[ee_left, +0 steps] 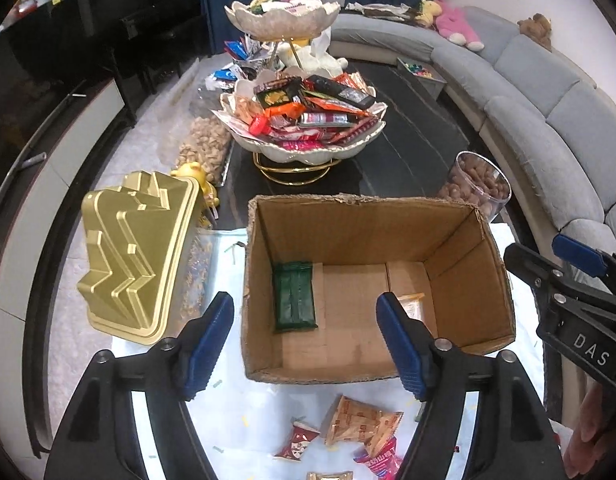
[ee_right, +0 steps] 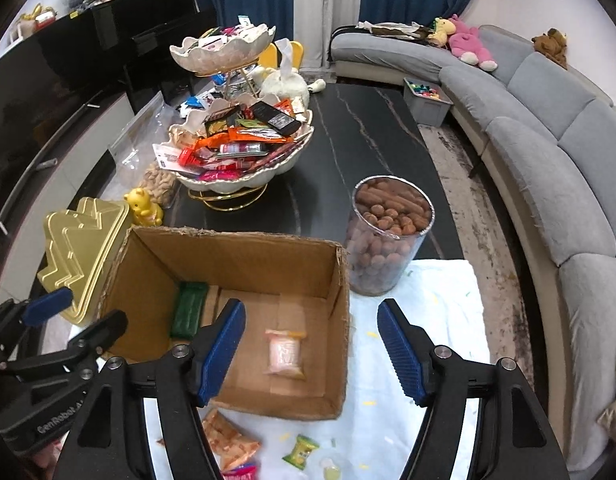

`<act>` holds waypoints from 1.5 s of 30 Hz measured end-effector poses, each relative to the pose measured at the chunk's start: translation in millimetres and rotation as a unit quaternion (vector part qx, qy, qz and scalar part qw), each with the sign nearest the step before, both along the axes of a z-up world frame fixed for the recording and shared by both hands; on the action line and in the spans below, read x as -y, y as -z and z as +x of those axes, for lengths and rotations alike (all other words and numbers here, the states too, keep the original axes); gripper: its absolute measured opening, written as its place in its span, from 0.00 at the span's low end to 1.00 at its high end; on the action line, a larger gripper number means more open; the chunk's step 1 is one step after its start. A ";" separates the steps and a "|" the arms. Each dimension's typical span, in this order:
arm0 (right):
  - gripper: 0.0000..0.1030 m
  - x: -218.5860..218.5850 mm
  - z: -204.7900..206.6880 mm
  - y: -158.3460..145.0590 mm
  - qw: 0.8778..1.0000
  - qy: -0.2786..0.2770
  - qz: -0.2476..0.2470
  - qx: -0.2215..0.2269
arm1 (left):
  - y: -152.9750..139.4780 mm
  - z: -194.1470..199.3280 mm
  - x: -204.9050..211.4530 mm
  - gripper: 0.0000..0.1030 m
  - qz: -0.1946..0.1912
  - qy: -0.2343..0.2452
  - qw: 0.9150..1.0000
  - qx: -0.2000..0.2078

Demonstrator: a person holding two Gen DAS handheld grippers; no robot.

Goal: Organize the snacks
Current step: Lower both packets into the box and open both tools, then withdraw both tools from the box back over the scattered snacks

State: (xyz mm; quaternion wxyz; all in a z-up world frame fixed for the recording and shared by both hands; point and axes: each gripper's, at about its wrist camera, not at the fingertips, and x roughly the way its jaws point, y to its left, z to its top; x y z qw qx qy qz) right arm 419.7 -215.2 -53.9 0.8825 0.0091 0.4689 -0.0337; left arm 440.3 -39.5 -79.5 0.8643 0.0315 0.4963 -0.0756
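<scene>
Two packets sit in the cardboard box point(ee_left: 371, 280) at frame centre: a green wrapped bar point(ee_left: 295, 295), a pale sachet point(ee_right: 284, 351). Light, crinkly, slippery — pinch the sealed edges. Roughly four loose snacks point(ee_left: 359, 424) lie below. Left gripper point(ee_left: 308, 344) and right gripper point(ee_right: 313, 350) fingers wide apart, empty.

Green bar point(ee_left: 295, 298) and pale packet point(ee_right: 284, 353) flat inside open cardboard box point(ee_left: 359, 220)

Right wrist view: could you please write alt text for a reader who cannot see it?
The open right gripper hangs empty over a cardboard box holding a green packet and a pale orange packet. Beside the box stand a clear jar of brown snacks and a tiered snack bowl; loose packets lie in front.
</scene>
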 end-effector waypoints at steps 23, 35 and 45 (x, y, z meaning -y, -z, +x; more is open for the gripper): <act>0.70 12.5 -69.4 -28.6 0.999 0.016 -0.004 0.042 | -31.7 -69.0 1.5 0.76 0.013 0.003 0.999 0.037; 0.70 18.1 -99.5 -22.4 0.999 0.022 -0.003 0.043 | -27.0 -100.1 0.5 0.76 0.019 0.004 0.999 0.043; 0.70 19.6 -130.3 -8.7 0.999 0.023 -0.005 0.037 | -13.1 -127.7 2.8 0.76 0.027 0.014 0.999 0.041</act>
